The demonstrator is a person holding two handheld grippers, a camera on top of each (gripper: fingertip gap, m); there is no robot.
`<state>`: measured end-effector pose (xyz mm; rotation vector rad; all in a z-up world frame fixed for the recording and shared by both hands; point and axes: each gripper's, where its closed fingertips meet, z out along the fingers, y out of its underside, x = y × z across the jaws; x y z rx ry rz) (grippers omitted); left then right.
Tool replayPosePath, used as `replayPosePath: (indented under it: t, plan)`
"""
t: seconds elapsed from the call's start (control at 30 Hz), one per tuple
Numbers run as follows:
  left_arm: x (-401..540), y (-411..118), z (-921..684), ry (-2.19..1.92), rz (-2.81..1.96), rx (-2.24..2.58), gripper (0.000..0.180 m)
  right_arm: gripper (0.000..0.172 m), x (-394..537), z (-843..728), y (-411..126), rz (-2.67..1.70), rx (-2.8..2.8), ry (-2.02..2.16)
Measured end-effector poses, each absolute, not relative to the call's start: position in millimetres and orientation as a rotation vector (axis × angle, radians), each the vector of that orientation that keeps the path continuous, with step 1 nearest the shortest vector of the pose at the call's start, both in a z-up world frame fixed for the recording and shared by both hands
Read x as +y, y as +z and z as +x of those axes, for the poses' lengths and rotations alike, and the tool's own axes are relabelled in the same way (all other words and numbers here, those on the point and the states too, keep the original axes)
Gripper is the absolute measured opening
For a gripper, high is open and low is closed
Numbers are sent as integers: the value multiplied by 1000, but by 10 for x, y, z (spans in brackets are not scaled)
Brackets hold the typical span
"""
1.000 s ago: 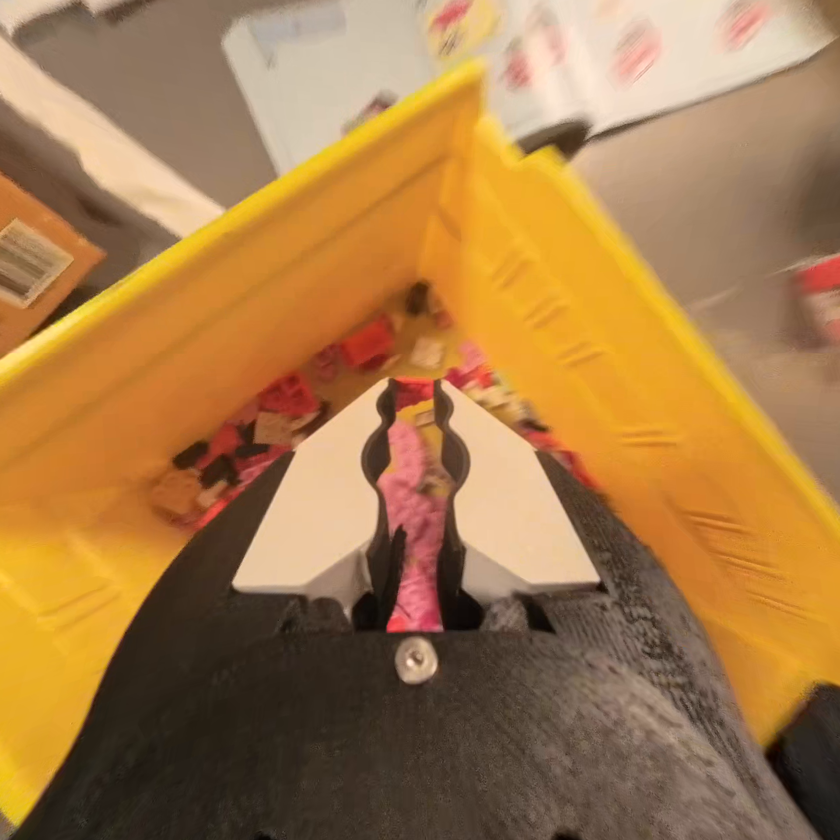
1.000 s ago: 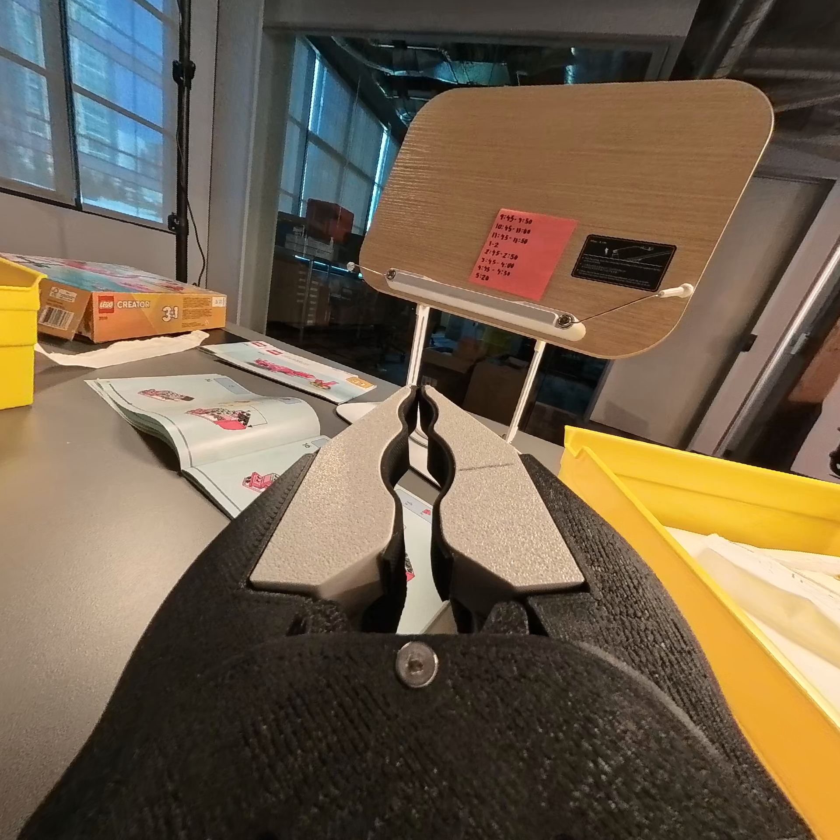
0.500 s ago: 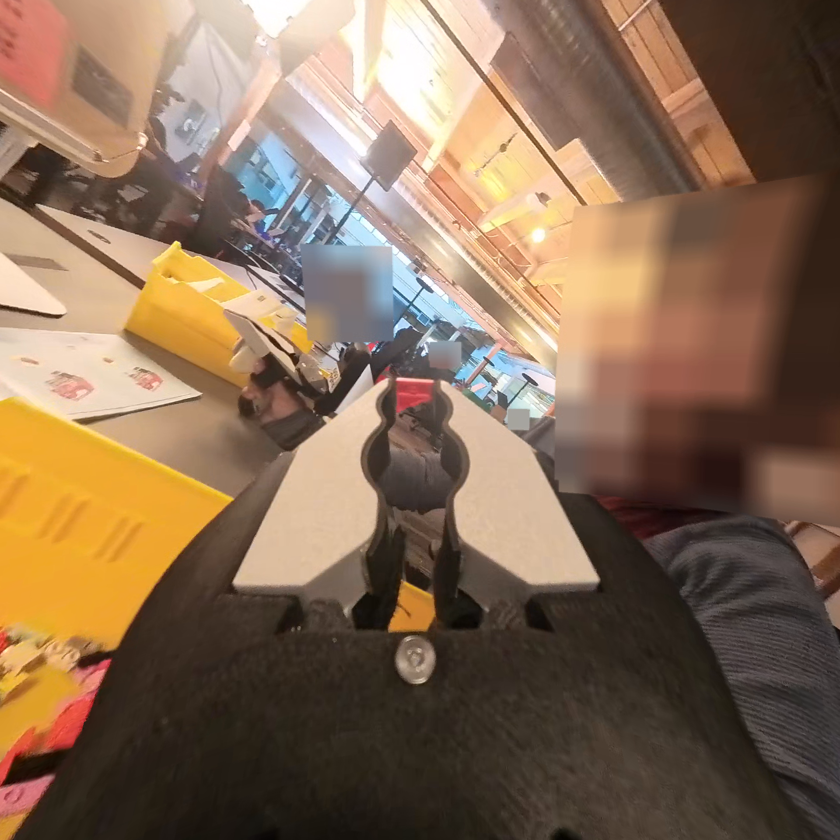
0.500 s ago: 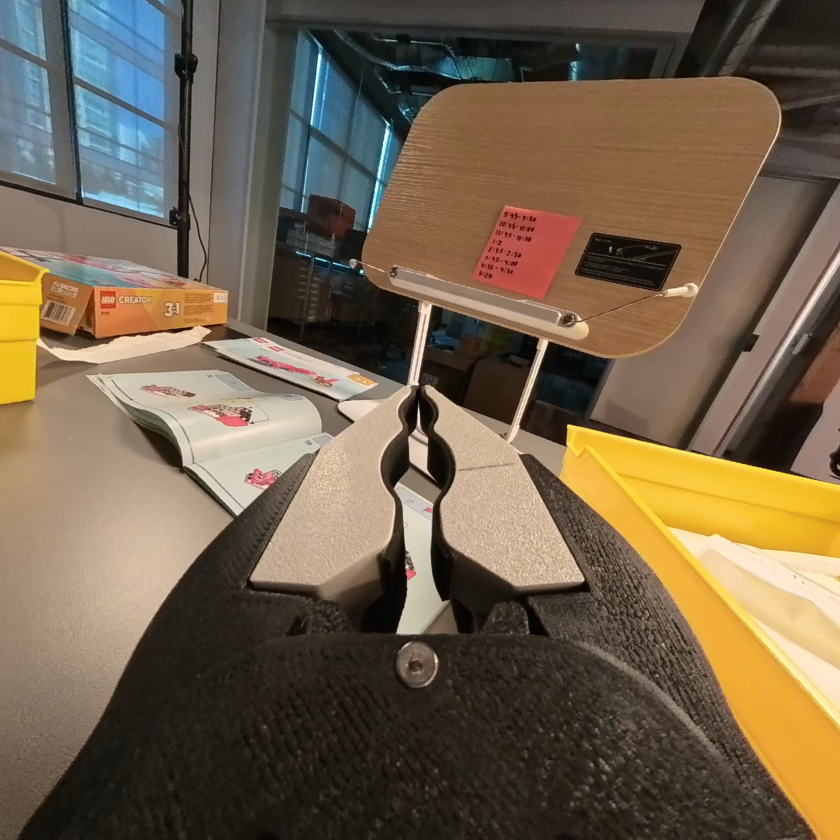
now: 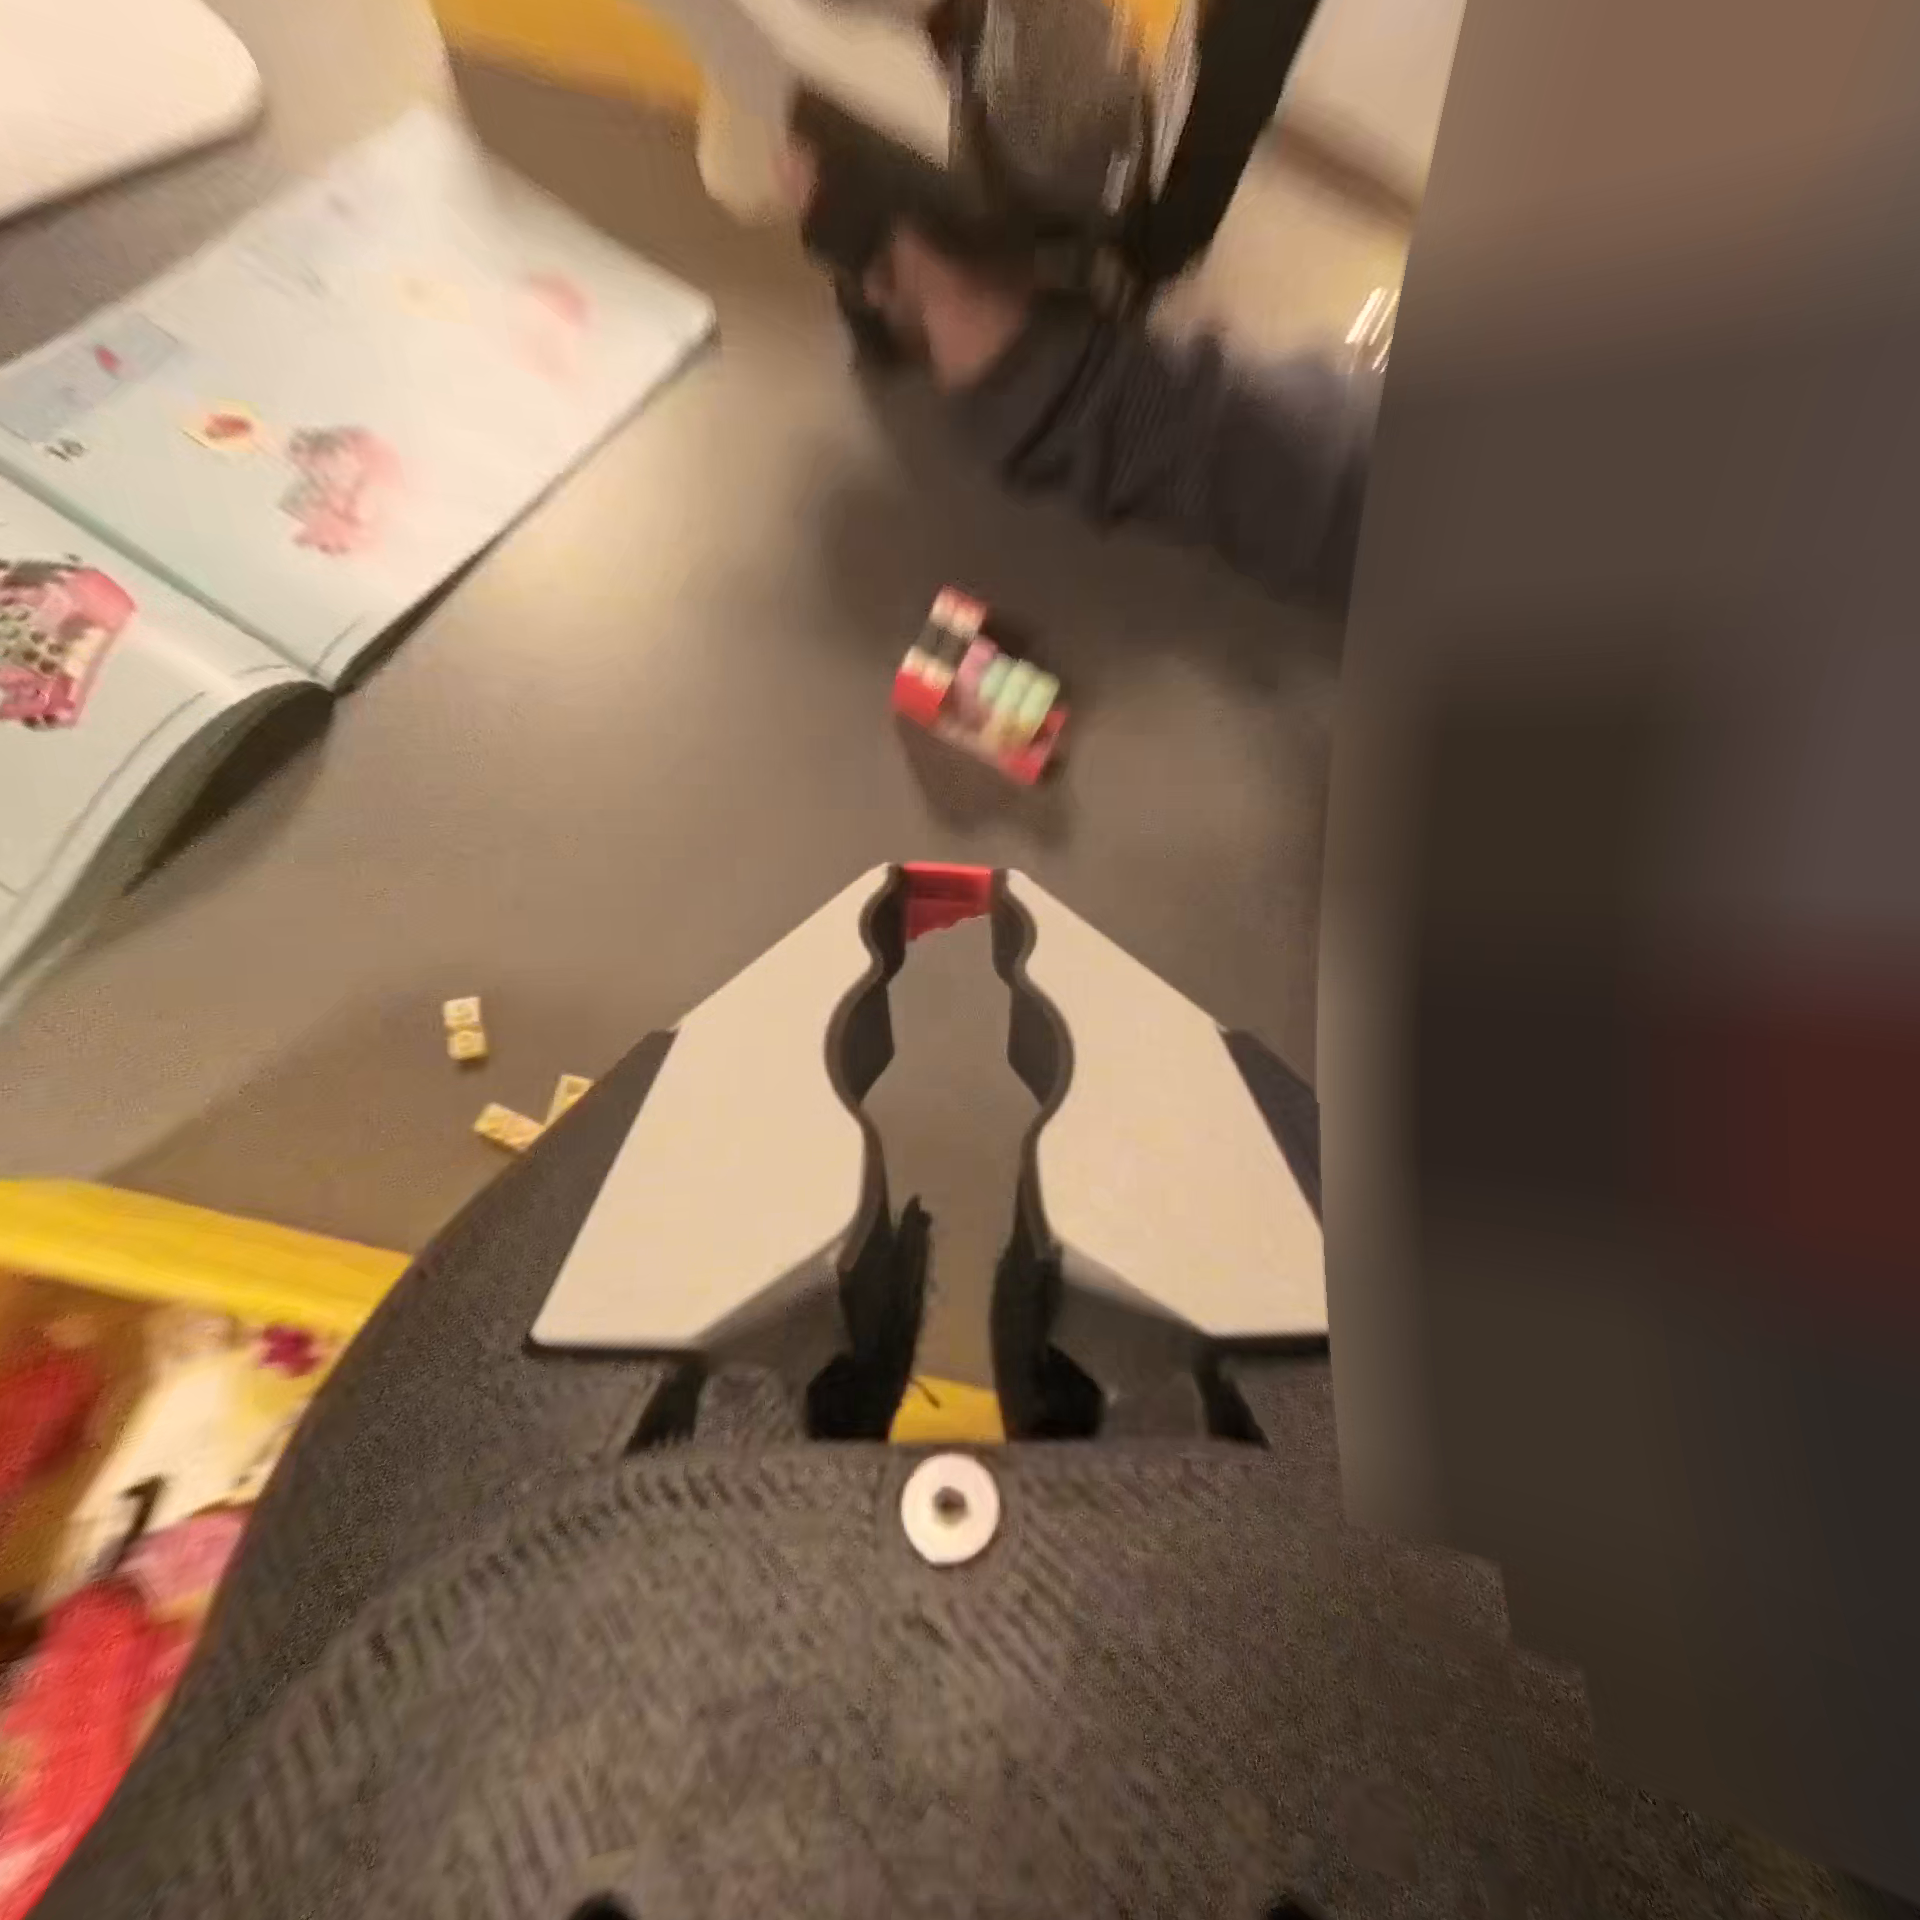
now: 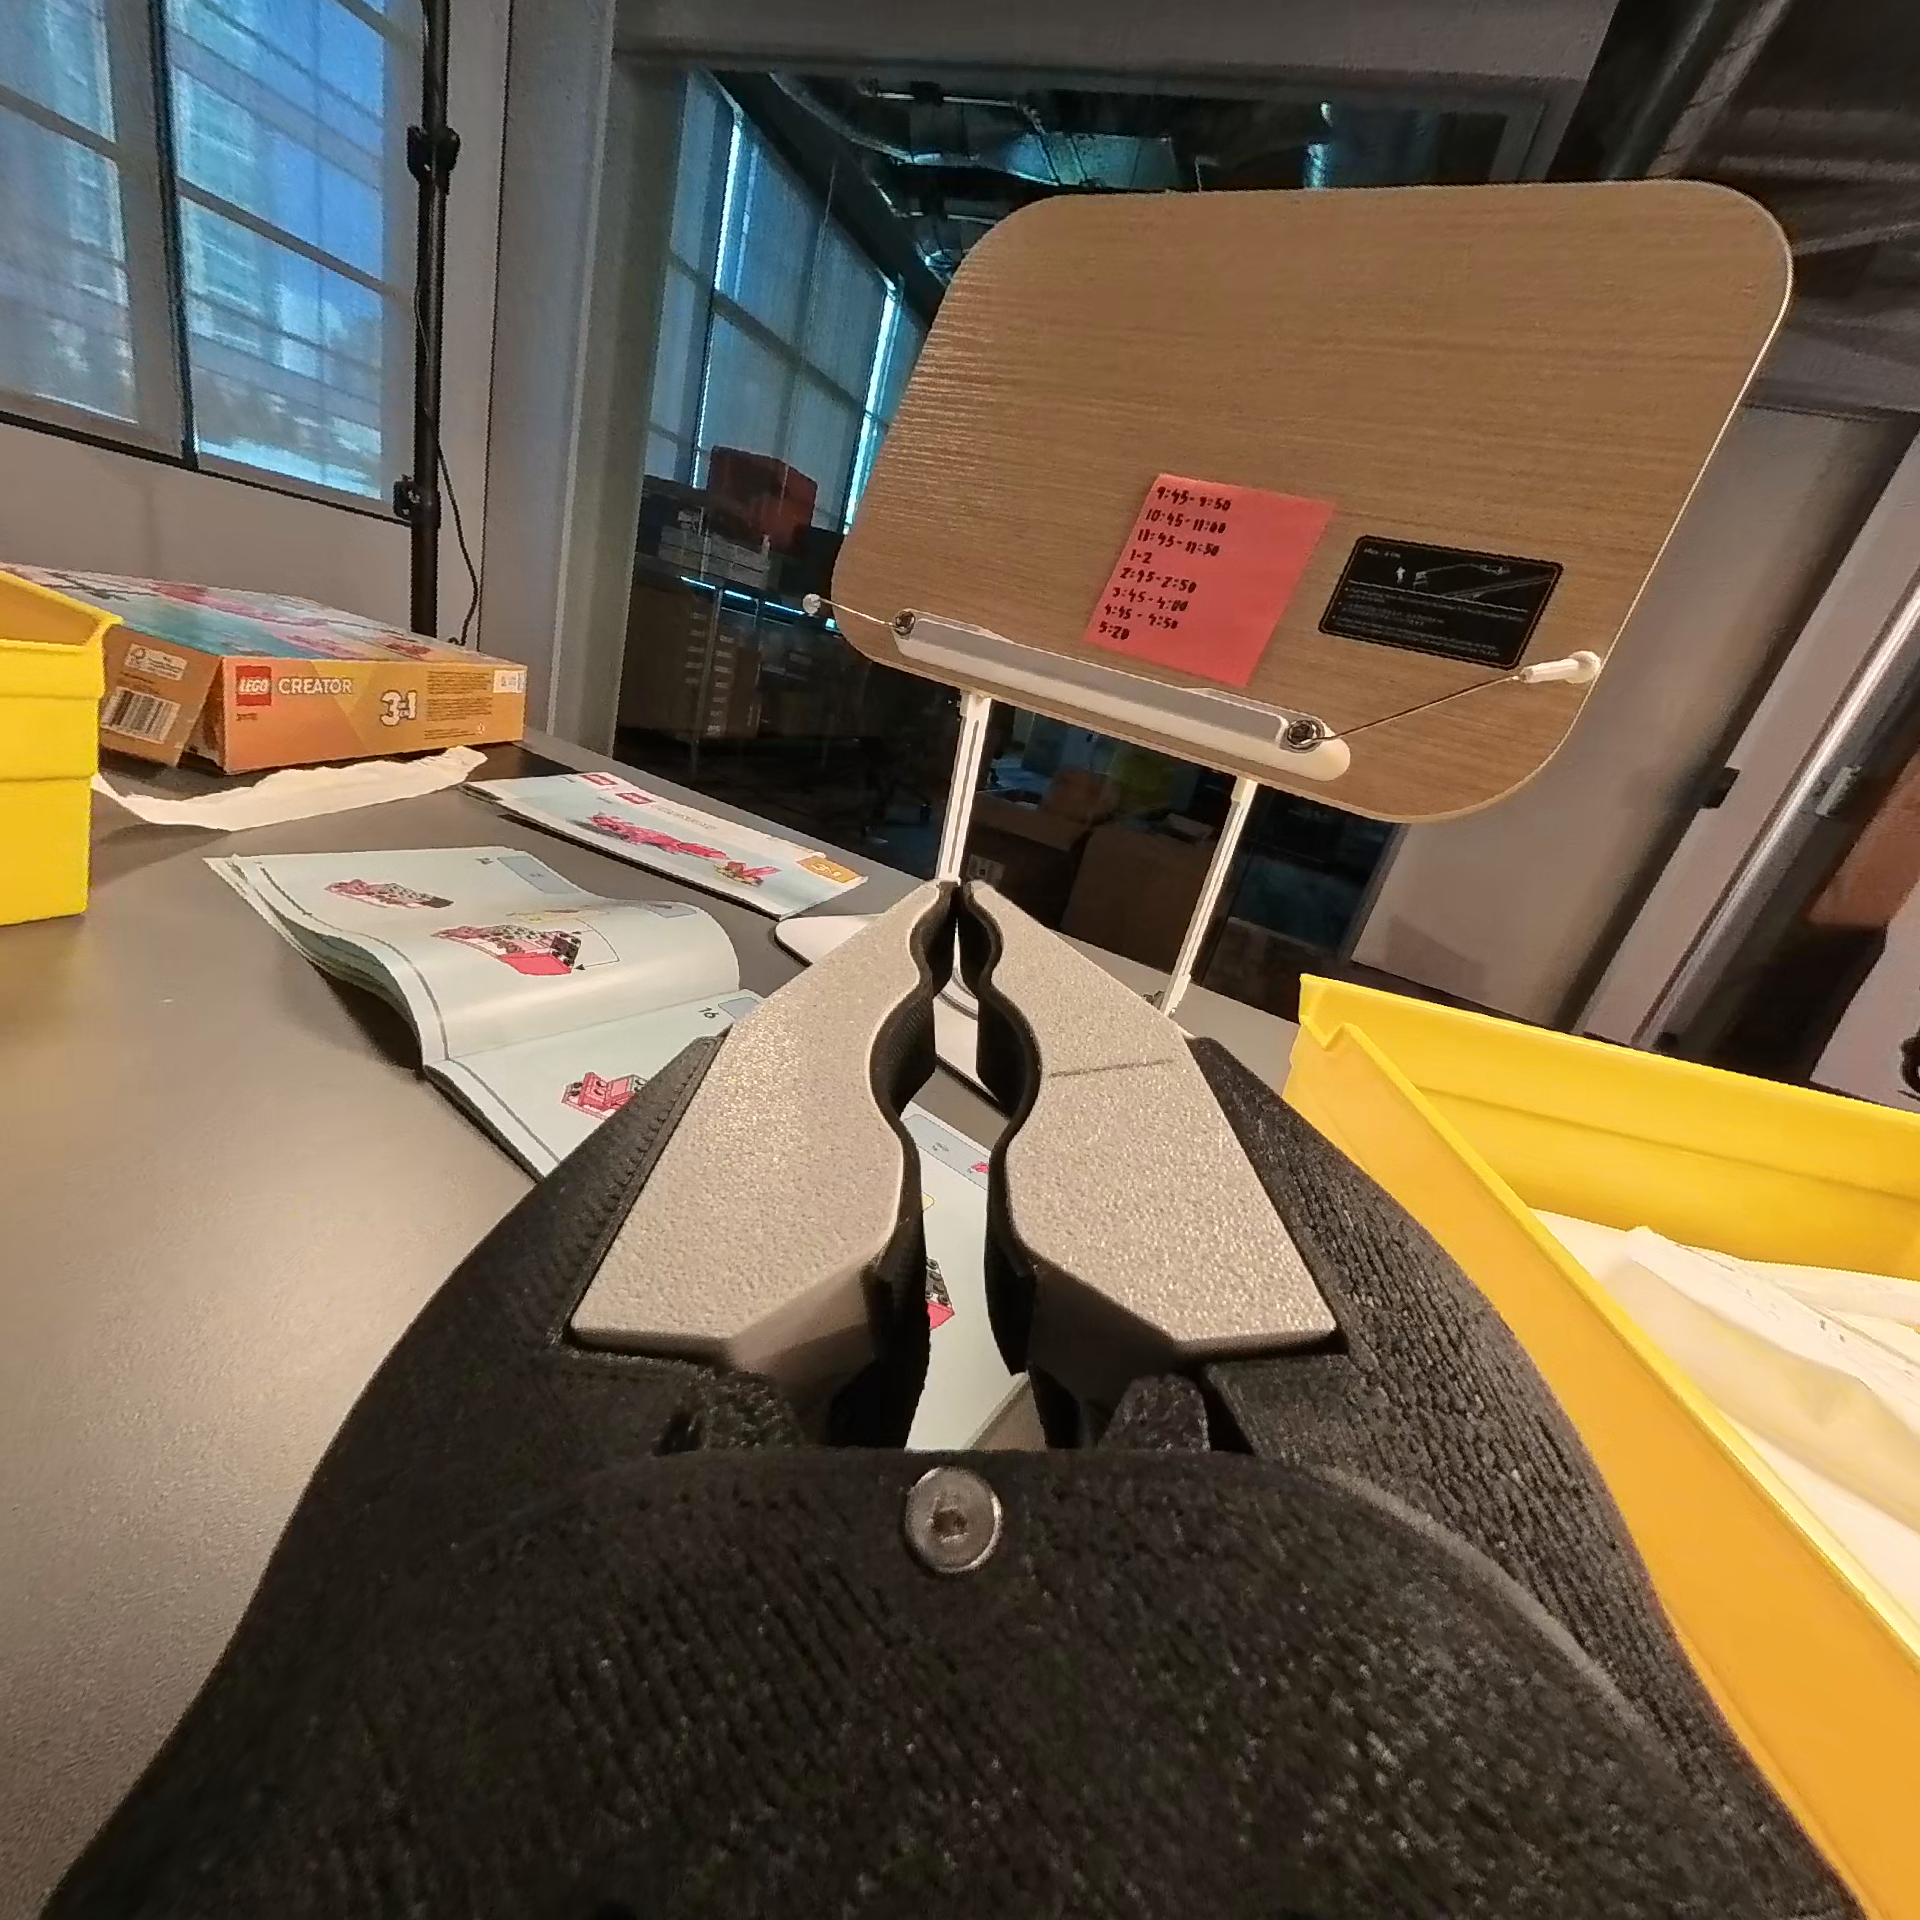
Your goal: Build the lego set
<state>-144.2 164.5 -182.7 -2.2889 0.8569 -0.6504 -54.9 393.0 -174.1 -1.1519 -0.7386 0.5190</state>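
Note:
My left gripper [image 5: 943, 883] is shut on a small red brick [image 5: 943, 896], pinched between its fingertips above the dark table [image 5: 623, 831]. Just beyond the tips a small red, pink and mint brick assembly [image 5: 977, 696] sits on the table. Several tiny tan pieces [image 5: 465, 1029] lie to the left. My right gripper [image 6: 956, 891] is shut with nothing between its tips, low over the table near an open instruction booklet [image 6: 499, 956]. It also shows blurred at the top of the left wrist view [image 5: 997, 187].
A yellow bin of red and pink bricks [image 5: 156, 1351] is at lower left. An open booklet [image 5: 260, 436] lies upper left. A wooden book stand [image 6: 1299, 499], a yellow bin with paper [image 6: 1662, 1195], a cardboard set box [image 6: 312, 696] and another yellow bin [image 6: 42, 748] stand around. The grippers' ends are close to 25 cm from one another.
My left gripper lifted out of the yellow bin with the red brick, swung up past the room, and now points down at the table. The right gripper has stayed almost still and shut.

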Motion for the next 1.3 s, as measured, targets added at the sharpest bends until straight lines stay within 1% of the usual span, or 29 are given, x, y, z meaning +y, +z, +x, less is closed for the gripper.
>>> replayPosePath:
  t: [0.03,0.1,0.2,0.3,0.43,0.5,0.6,0.7,0.83,0.93,1.0,1.13,1.23,1.3]
  plan:
    - [1677,-1983,-1384,-521,-2359,968,15,0,3929,-546,-1740,-1152,-737,519]
    - [1740,-2277,-1300,-320,-2463,1157,15,0,3931,-541,-1736,-1152,-734,521]
    - [1890,-2629,-1225,-125,-2531,1277,15,0,3931,-536,-1733,-1152,-731,527]
    - [1894,-2868,-1192,-80,-2597,1341,15,0,3934,-532,-1727,-1150,-727,532]
    - [1917,-2935,-1147,-90,-2625,1313,15,0,3943,-539,-1726,-1153,-725,543]
    - [1927,-2944,-1125,-108,-2641,1264,36,0,3945,-541,-1727,-1155,-723,548]
    - [1903,-2968,-1132,-124,-2655,1241,54,0,3951,-540,-1730,-1159,-721,558]
    - [1867,-2805,-1057,-286,-2615,1150,64,0,3949,-527,-1725,-1159,-715,560]
    - [1853,-2158,-1181,-474,-2463,912,65,0,3953,-517,-1726,-1160,-712,559]
    - [1851,-1639,-1671,-409,-2348,683,59,0,3955,-526,-1732,-1162,-716,553]
    - [1816,-1470,-2180,-254,-2343,528,57,0,3952,-536,-1739,-1162,-723,544]
    - [1577,-1517,-3011,-13,-2425,326,53,0,3947,-549,-1750,-1161,-735,526]
    - [1494,-1579,-3161,-77,-2381,246,52,0,3937,-558,-1757,-1158,-747,510]
    - [1415,-1721,-3261,-66,-2430,251,52,0,3939,-574,-1771,-1160,-758,497]
